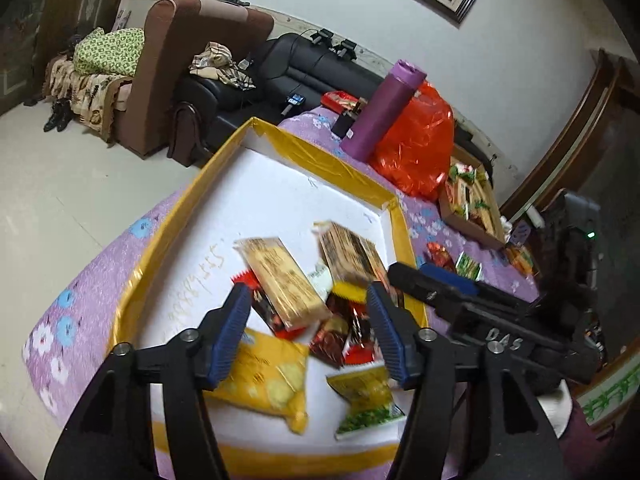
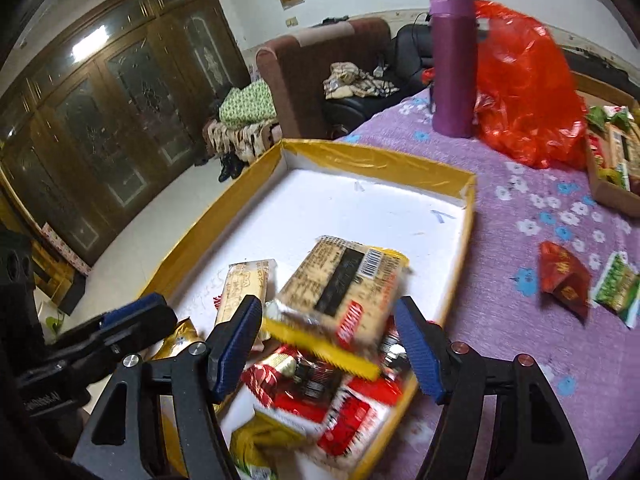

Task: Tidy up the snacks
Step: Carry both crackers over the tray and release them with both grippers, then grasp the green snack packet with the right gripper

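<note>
A white tray with yellow taped walls lies on the purple flowered cloth and holds a pile of snack packets. My left gripper is open and empty above the pile, over a tan cracker packet and red packets. A yellow packet and a green-yellow packet lie near it. My right gripper is open above a blurred tan cracker packet with a barcode, which lies on red packets. The right gripper also shows in the left wrist view.
A purple bottle and a red plastic bag stand beyond the tray. A cardboard box of snacks sits at the right. A red packet and a green packet lie loose on the cloth. Sofas stand behind.
</note>
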